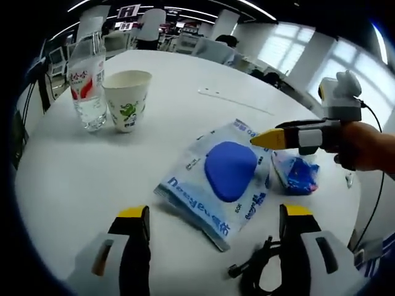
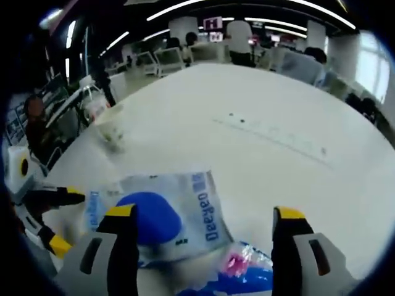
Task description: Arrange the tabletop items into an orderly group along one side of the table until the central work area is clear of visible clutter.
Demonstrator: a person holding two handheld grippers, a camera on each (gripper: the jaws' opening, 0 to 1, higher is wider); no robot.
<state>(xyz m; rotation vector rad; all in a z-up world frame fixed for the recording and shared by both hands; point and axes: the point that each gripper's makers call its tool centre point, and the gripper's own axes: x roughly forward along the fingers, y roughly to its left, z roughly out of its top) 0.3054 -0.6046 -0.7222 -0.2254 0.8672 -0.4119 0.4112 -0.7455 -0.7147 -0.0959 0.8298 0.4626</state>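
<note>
A clear printed packet holding a blue pad (image 1: 219,176) lies flat on the white round table (image 1: 185,117). My left gripper (image 1: 214,211) is open, its jaws on either side of the packet's near end without touching it. From the right, my right gripper (image 1: 271,139) reaches its yellow tip over the packet's far corner. A small blue wrapper (image 1: 296,174) lies just beyond that corner. In the right gripper view, my right gripper (image 2: 205,213) is open above the packet (image 2: 166,216) and the wrapper (image 2: 247,271). The left gripper (image 2: 54,221) shows at the left.
A water bottle with a red label (image 1: 86,80) and a paper cup (image 1: 126,98) stand side by side at the table's far left. A black cable (image 1: 259,274) lies by my left gripper's right jaw. Chairs and seated people are beyond the table.
</note>
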